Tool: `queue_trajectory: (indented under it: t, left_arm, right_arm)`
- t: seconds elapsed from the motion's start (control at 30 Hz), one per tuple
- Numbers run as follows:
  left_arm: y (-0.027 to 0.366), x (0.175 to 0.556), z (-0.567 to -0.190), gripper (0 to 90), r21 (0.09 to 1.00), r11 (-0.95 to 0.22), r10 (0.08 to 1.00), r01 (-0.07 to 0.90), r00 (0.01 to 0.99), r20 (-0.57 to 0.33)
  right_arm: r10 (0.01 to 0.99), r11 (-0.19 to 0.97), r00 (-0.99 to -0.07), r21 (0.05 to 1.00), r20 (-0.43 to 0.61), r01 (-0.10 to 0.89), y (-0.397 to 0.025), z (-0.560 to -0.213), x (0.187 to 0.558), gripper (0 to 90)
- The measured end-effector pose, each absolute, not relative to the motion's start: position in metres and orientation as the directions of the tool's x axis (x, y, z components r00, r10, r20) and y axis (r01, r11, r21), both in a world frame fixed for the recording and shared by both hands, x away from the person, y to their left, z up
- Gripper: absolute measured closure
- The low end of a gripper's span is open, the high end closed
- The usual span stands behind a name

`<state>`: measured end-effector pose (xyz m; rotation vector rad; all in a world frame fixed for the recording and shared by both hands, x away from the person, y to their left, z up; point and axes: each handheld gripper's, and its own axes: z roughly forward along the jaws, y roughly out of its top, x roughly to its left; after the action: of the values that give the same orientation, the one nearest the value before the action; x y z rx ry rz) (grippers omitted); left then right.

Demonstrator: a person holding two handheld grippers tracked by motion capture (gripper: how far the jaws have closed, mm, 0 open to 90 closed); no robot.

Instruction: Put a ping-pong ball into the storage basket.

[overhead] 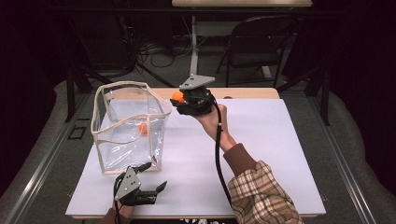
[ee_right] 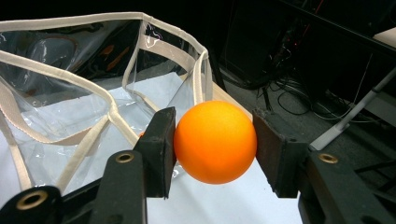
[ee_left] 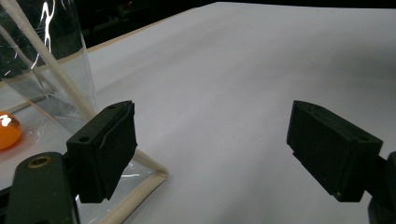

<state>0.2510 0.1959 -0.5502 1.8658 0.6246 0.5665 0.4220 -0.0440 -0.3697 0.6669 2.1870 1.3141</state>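
Down at the near edge of the white table (overhead: 261,154), the left gripper (overhead: 156,189) rests with its jaws wide apart and nothing between them. It sits just beside the near corner of the clear plastic bag (overhead: 128,123), the see-through one with the cream trim. One orange ball (overhead: 143,128) already lies on the bottom of that bag.

Farther right and higher up, the right gripper (overhead: 179,99) is squeezed shut on a second orange ball (ee_right: 215,141), one pad on each side of it. That ball hangs just outside the far right rim of the bag.

To do this well, I think the hand should carry the ball leftward until it is over the open top, well inside the rim. Then it should go low before letting go, because a ball like this bounces. The free gripper could steady the floppy wall.
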Motion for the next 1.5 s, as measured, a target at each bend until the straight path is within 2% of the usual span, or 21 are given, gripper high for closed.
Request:
queue_trajectory:
  t: [1.5]
  left_arm:
    - [0.196, 0.251, -0.55, 16.0, 0.935, -0.318, 0.65, 0.158, 0.755, 0.093]
  right_arm:
    - [0.592, 0.422, -0.792, 0.894, -0.147, 0.149, -0.002, -0.363, 0.431, 51.0]
